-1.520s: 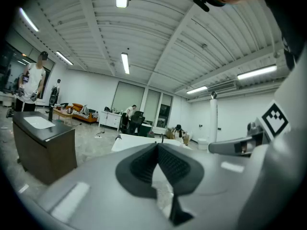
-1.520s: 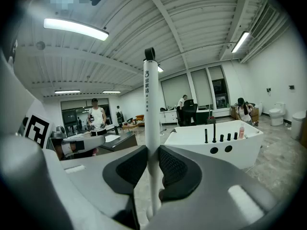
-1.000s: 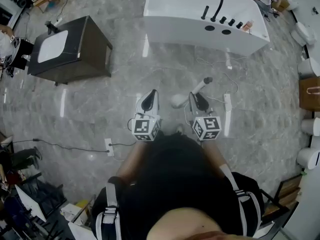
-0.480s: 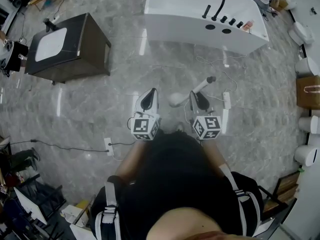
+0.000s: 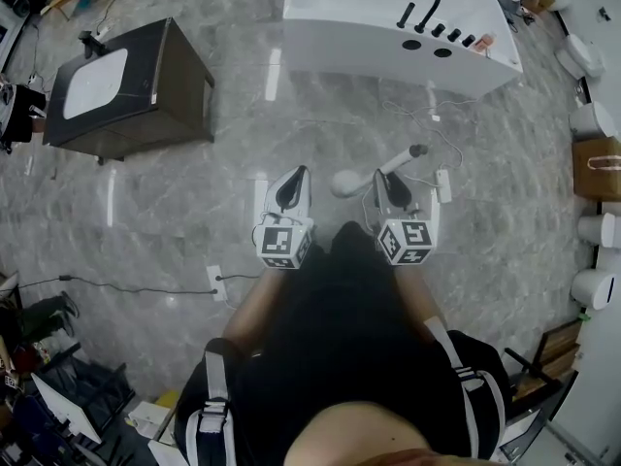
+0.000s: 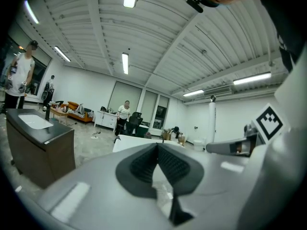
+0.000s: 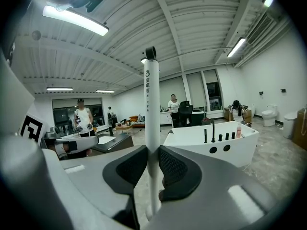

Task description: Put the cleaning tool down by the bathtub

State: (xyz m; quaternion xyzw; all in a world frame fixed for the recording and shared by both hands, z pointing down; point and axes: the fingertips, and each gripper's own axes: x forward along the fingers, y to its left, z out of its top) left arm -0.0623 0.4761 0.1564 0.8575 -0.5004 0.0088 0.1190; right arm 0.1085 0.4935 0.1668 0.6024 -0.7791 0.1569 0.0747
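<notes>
The cleaning tool is a long white handle (image 7: 151,128) with a black cap and a rounded white head (image 5: 344,183). My right gripper (image 7: 152,169) is shut on the handle, which stands upright between the ribbed pads. In the head view the right gripper (image 5: 388,181) holds the tool above the grey marble floor, well short of the white bathtub (image 5: 388,27). That bathtub (image 7: 211,145) with black taps lies ahead to the right. My left gripper (image 5: 293,178) hovers beside it, and its jaws (image 6: 157,159) are shut on nothing.
A dark washbasin cabinet (image 5: 126,90) stands at the left. Power strips (image 5: 215,282) and cables lie on the floor. White toilets (image 5: 594,119) and a brown box (image 5: 600,168) line the right side. People stand far off in the room.
Both grippers have drifted slightly to the right in the head view with the tool still held. The jaws have not changed.
</notes>
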